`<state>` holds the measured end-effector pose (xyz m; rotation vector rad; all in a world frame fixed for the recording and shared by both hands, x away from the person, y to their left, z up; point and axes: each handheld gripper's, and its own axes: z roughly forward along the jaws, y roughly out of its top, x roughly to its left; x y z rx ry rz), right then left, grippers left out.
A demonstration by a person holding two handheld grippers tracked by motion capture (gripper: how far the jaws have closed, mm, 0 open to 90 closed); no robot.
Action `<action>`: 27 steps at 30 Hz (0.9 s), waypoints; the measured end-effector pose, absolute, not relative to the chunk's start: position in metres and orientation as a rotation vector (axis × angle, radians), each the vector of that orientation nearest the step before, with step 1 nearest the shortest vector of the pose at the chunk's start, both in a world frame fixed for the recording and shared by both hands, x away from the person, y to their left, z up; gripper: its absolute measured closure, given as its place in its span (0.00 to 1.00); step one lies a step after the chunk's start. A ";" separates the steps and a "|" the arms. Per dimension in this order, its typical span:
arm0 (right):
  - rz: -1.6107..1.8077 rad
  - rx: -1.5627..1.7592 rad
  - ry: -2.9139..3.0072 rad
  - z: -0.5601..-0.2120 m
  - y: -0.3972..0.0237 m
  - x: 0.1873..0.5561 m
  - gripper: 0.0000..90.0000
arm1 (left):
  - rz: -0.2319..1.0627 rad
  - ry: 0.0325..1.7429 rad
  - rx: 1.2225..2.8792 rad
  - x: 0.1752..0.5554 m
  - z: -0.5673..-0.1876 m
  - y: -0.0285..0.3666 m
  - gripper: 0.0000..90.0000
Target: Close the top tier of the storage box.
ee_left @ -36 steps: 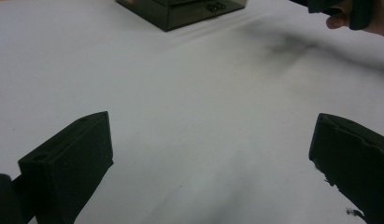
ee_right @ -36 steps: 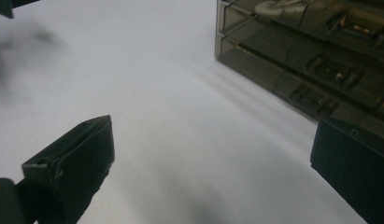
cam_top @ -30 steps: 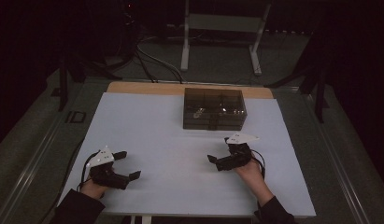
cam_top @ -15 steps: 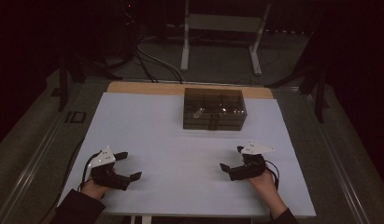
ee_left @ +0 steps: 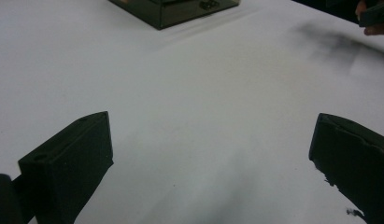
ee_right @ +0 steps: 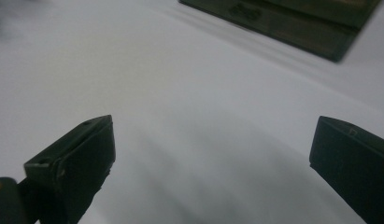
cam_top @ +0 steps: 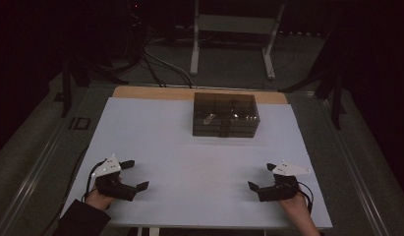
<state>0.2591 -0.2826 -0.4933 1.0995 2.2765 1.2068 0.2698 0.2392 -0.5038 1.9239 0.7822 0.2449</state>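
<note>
A dark see-through box [cam_top: 226, 115] with small parts inside stands at the far middle of the white table [cam_top: 189, 147]. My left gripper [cam_top: 134, 175] rests near the front left corner, jaws wide apart with nothing between them [ee_left: 210, 154]. My right gripper [cam_top: 261, 178] sits near the front right corner, also open and empty [ee_right: 213, 154]. The box's near corner [ee_left: 175, 9] appears at the top of the left gripper view, and its side [ee_right: 292, 21] runs across the top right of the right gripper view. Both grippers are far from the box.
A wooden strip [cam_top: 155, 92] edges the table's far side. Beyond it are a metal stand [cam_top: 234, 34] and cables [cam_top: 160, 61] on the floor. The other hand [ee_left: 374, 21] shows at the top right of the left gripper view.
My right gripper has pulled back from the table's middle toward the front right corner, away from the box. The left gripper has stayed in place.
</note>
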 end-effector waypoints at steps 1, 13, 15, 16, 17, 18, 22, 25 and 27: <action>1.199 1.121 2.277 -0.494 -0.286 0.257 0.00 | 0.246 0.780 1.926 0.269 -0.504 0.239 0.01; 1.177 1.170 2.260 -0.506 -0.302 0.261 0.00 | 0.252 0.771 1.946 0.267 -0.505 0.238 0.01; 1.186 1.164 2.258 -0.506 -0.301 0.261 0.00 | 0.252 0.768 1.947 0.267 -0.505 0.237 0.01; 1.189 1.163 2.257 -0.506 -0.301 0.261 0.00 | 0.253 0.768 1.948 0.267 -0.505 0.237 0.01; 1.189 1.161 2.259 -0.506 -0.300 0.260 0.00 | 0.252 0.769 1.948 0.267 -0.505 0.237 0.01; 1.183 1.154 2.262 -0.506 -0.300 0.259 0.00 | 0.252 0.769 1.948 0.267 -0.505 0.237 0.01; 1.177 1.158 2.271 -0.507 -0.300 0.257 0.00 | 0.253 0.770 1.946 0.266 -0.505 0.238 0.01; 1.175 1.163 2.274 -0.507 -0.300 0.257 0.00 | 0.253 0.768 1.951 0.266 -0.505 0.237 0.01; 1.171 1.162 2.276 -0.508 -0.300 0.257 0.00 | 0.254 0.767 1.951 0.266 -0.505 0.237 0.01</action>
